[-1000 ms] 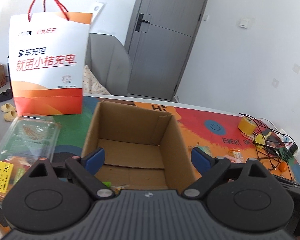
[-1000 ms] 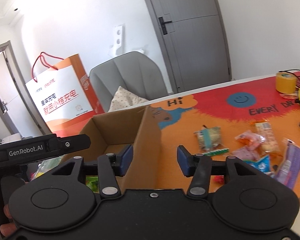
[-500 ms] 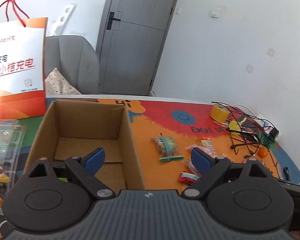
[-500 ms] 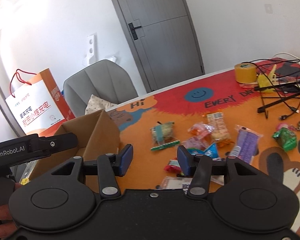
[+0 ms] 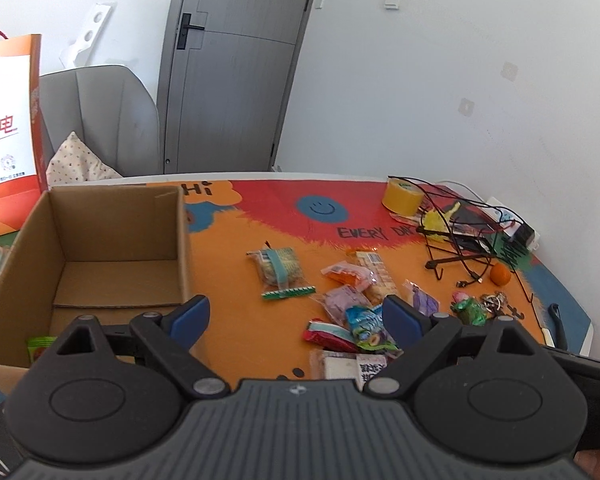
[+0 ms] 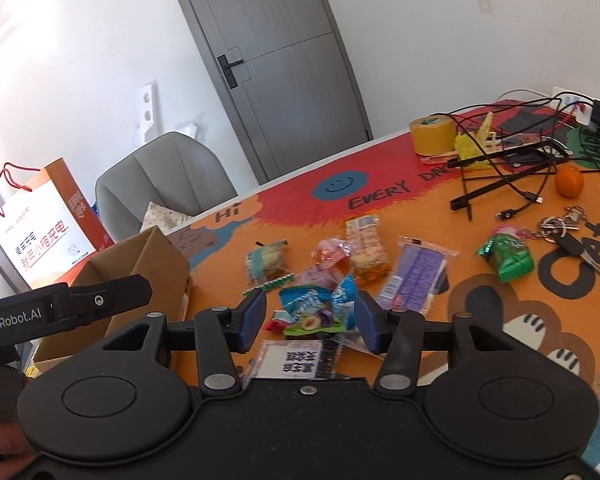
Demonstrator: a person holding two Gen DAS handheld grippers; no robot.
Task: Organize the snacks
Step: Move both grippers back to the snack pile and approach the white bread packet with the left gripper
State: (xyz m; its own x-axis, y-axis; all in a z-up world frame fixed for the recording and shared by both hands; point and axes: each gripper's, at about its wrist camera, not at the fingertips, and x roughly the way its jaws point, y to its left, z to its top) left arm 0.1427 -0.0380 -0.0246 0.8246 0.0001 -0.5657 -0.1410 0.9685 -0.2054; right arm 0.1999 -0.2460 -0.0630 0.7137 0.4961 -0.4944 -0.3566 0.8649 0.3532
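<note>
An open cardboard box (image 5: pixel 100 248) stands at the table's left; a green packet (image 5: pixel 40 346) lies in its near corner. The box also shows in the right wrist view (image 6: pixel 140 256). Several snack packets lie scattered right of it: a blue-green one (image 6: pixel 314 312), a purple one (image 6: pixel 414 276), a green one (image 6: pixel 506 252), a striped biscuit pack (image 5: pixel 278 268). My left gripper (image 5: pixel 296 320) is open and empty, above the table between box and snacks. My right gripper (image 6: pixel 308 320) is open and empty, its jaws either side of the blue-green packet, above it.
A yellow tape roll (image 6: pixel 432 136), tangled black cables and a stand (image 6: pixel 508 168), an orange fruit (image 6: pixel 570 182) and keys (image 6: pixel 568 232) lie at the right. An orange-white paper bag (image 6: pixel 44 236) and a grey chair (image 6: pixel 164 184) stand behind the box.
Both grippers have swung right, from over the box toward the scattered snacks. Both stayed open and empty.
</note>
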